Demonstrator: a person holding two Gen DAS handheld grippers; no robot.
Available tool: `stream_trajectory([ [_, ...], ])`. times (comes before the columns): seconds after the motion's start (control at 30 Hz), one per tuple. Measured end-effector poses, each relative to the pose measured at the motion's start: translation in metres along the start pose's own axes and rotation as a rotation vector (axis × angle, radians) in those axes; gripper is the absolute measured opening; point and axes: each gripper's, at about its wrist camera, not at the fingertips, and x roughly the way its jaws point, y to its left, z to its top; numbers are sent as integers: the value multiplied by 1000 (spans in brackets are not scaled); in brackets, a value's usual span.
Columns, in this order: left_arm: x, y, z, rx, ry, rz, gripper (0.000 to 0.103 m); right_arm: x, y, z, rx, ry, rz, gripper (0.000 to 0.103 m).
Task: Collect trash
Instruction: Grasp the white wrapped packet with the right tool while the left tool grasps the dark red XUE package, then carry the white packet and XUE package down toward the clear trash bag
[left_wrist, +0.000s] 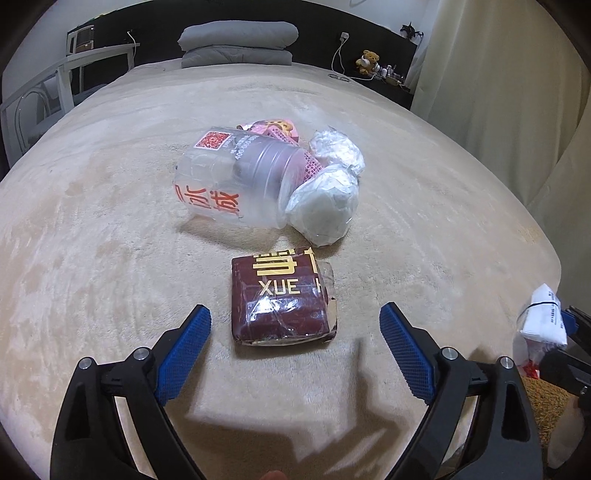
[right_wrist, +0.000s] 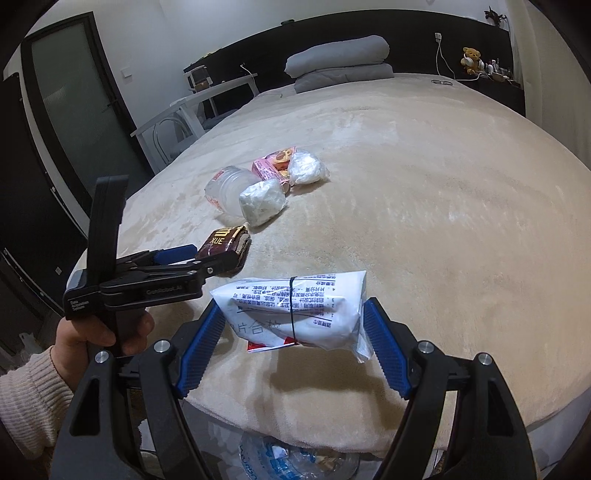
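A dark red packet marked XUE (left_wrist: 281, 297) lies on the beige bed just ahead of my left gripper (left_wrist: 295, 328), which is open and empty, one finger on each side of it; it also shows in the right wrist view (right_wrist: 223, 245). My right gripper (right_wrist: 293, 330) is shut on a white printed packet (right_wrist: 295, 310) bound with a black band, held above the bed's near edge; it also shows in the left wrist view (left_wrist: 543, 321). Farther back lie a clear plastic bottle (left_wrist: 229, 181), two white plastic-wrapped bundles (left_wrist: 325, 205) (left_wrist: 338, 147) and a pink snack box (left_wrist: 280, 129).
A trash bag (right_wrist: 295, 458) with plastic waste sits on the floor below the bed's edge. Folded grey bedding (left_wrist: 238, 40) lies at the headboard. A white table and chair (left_wrist: 55, 85) stand to the left. A curtain (left_wrist: 498, 92) hangs to the right.
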Motion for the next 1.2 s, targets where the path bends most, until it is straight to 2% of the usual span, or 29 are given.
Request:
stream_trajectory([
  [0.1, 9, -2, 1, 2, 6, 41, 91, -1, -1, 0, 1, 0, 7, 76],
  [0.33, 18, -3, 1, -23, -5, 73, 89, -1, -3, 1, 15, 9, 16, 76],
  [0.4, 18, -6, -1, -16, -12, 76, 81, -1, -3, 1, 13, 9, 16, 76],
  [0.47, 21, -13, -3, 14, -9, 104, 61, -1, -3, 1, 10, 7, 14, 76],
  [0.5, 21, -16, -4, 26, -11, 111, 59, -2, -3, 1, 7, 4, 12, 76],
  [0.9, -7, -28, -15, 21, -82, 80, 59, -5, -3, -3, 6, -15, -6, 76],
  [1.2, -45, -33, -31, 17, -141, 27, 59, -15, -6, -11, 41, -29, -9, 76],
])
